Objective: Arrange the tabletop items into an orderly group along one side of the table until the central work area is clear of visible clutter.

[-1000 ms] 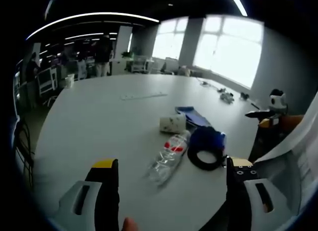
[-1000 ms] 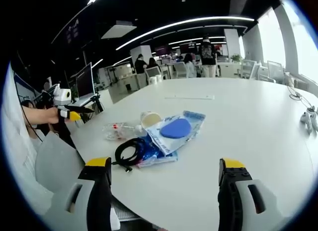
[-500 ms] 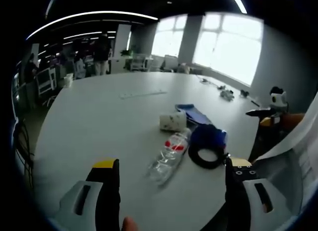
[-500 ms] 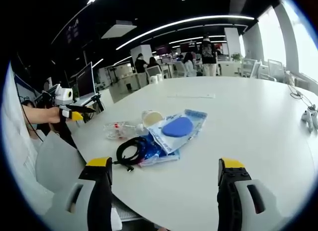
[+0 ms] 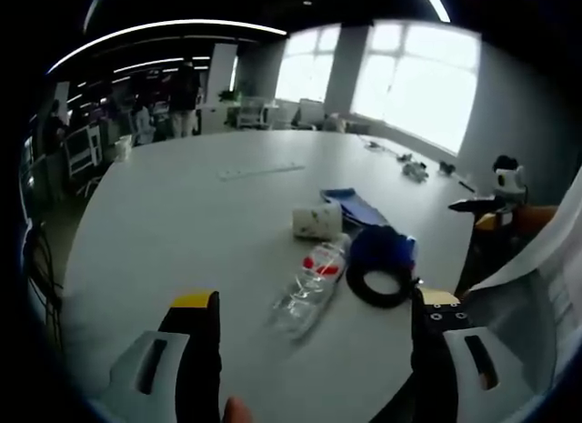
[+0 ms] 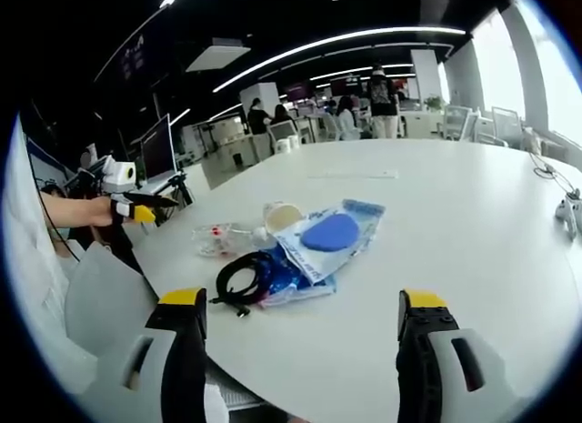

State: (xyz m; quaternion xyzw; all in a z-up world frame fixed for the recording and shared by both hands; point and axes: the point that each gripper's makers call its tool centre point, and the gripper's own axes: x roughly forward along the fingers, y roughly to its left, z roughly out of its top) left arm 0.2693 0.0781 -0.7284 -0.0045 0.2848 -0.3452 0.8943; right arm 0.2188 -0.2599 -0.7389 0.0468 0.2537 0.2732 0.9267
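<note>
1. Left gripper (image 5: 309, 309): jaws spread wide, nothing between them, held above the near edge of the white table (image 5: 182, 214). Same spread as one second ago.
2. Right gripper (image 6: 296, 309): jaws spread wide, nothing between them, held above the table edge. Same spread as one second ago.
3. Clear plastic bottle (image 5: 309, 287): lying on its side with red label up, between the left jaws in the left gripper view. Unmoved on the table.
4. Black cable coil (image 5: 380, 282): resting on a blue item just beside the bottle, close to the table edge; also seen at (image 6: 244, 279).
5. White cup (image 5: 316, 221): lying beyond the bottle's cap end, just beside the blue packet (image 6: 329, 234).
6. Whole cluster: sits slightly nearer and lower in the right gripper view than one second ago; relations between items unchanged, so camera shift only.
7. Left gripper view: framing almost identical to one second ago.
8. Items near the far table edge (image 5: 416, 173): too small to identify.
</note>
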